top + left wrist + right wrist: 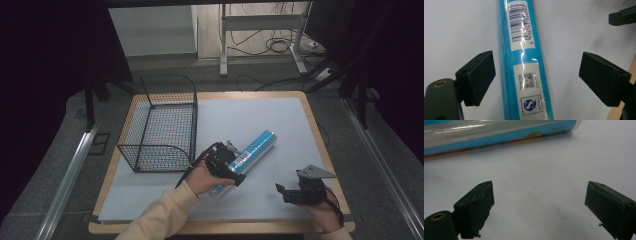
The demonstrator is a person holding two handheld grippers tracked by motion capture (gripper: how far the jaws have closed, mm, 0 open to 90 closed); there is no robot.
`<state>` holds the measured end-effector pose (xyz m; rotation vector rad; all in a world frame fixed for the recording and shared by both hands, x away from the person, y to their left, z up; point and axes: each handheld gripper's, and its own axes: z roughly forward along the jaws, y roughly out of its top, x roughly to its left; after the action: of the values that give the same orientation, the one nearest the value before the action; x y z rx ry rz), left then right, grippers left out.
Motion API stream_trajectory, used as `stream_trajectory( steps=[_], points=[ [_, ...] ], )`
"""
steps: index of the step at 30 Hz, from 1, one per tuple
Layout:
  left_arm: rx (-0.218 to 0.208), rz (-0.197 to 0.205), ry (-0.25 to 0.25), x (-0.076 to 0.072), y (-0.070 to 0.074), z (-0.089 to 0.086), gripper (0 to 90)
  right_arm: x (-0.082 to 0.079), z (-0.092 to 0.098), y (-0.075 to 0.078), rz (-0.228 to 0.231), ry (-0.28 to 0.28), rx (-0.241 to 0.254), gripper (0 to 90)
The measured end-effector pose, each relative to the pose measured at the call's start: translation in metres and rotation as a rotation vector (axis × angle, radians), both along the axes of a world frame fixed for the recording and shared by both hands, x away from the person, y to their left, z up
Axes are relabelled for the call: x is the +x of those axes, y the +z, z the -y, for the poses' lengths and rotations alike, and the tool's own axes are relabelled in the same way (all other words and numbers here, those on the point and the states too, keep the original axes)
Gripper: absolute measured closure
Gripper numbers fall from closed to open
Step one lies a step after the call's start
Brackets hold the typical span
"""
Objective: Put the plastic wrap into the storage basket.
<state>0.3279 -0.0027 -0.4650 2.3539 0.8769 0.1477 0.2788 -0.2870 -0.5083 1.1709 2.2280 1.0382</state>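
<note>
1. High view: we see a tabletop (pixel 280 107) covered by a pale sheet, with a black wire basket (pixel 162 122) standing upright on its left part.
2. We find a blue tube (pixel 252 150) lying on its side near the middle of the tabletop, slanted from lower left to upper right, just right of the basket and apart from it.
3. We see the left hand-held gripper (pixel 223 162) over the lower end of the tube, held by a hand with a cream sleeve.
4. Left gripper view: we see its jaws spread wide on either side of the tube, with a clear gap on each side; a barcode label (pixel 518 23) runs along the wrapper.
5. We see the right hand-held gripper (pixel 295 192) near the front right edge of the tabletop, apart from the tube.
6. Right gripper view: we see its jaws wide apart over bare sheet, gripping nothing, with the tube lying across the top of the view.
</note>
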Motion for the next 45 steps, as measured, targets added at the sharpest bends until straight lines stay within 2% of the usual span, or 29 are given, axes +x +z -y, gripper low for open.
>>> stream_trajectory(
  steps=[11, 16, 20, 22, 26, 31, 32, 36, 37, 41, 45],
  points=[
    [0.028, -0.014, -0.005, 0.011, -0.007, 0.018, 13.5, 0.001, 0.001, -0.001, -0.002, -0.002, -0.002, 8.7],
    [0.061, -0.011, -0.011, 0.02, -0.008, 0.028, 13.5, 0.001, 0.001, -0.001, -0.002, -0.005, -0.003, 8.7],
    [0.071, -0.02, 0.012, 0.027, -0.013, 0.034, 13.7, 0.001, 0.002, -0.001, -0.004, -0.002, -0.002, 8.7],
    [0.099, -0.034, 0.009, 0.032, -0.017, 0.035, 13.8, 0.001, 0.002, -0.001, -0.002, -0.001, -0.001, 8.7],
    [0.098, -0.038, 0.047, 0.038, -0.022, 0.036, 14.1, 0.001, 0.002, -0.001, -0.002, -0.002, -0.005, 8.7],
    [0.155, -0.061, 0.047, 0.049, -0.029, 0.044, 15.0, 0.002, 0.002, -0.002, -0.009, -0.003, -0.005, 8.7],
    [0.169, -0.062, 0.039, 0.051, -0.03, 0.046, 16.5, 0.002, 0.002, -0.002, -0.009, -0.003, -0.006, 8.8],
    [0.177, -0.072, 0.045, 0.053, -0.033, 0.048, 24.5, 0.002, 0.003, -0.001, -0.008, -0.007, -0.002, 8.8],
    [0.183, -0.098, 0.04, 0.055, -0.034, 0.049, 24.5, 0.002, 0.004, -0.001, -0.009, -0.007, -0.002, 8.8],
    [0.173, -0.117, 0.04, 0.054, -0.034, 0.05, 29.9, 0.002, 0.004, -0.001, -0.01, -0.009, -0.001, 8.9],
    [0.172, -0.134, 0.044, 0.056, -0.034, 0.05, 30.5, 0.002, 0.004, -0.001, -0.01, -0.009, -0.004, 8.9]
  ],
)
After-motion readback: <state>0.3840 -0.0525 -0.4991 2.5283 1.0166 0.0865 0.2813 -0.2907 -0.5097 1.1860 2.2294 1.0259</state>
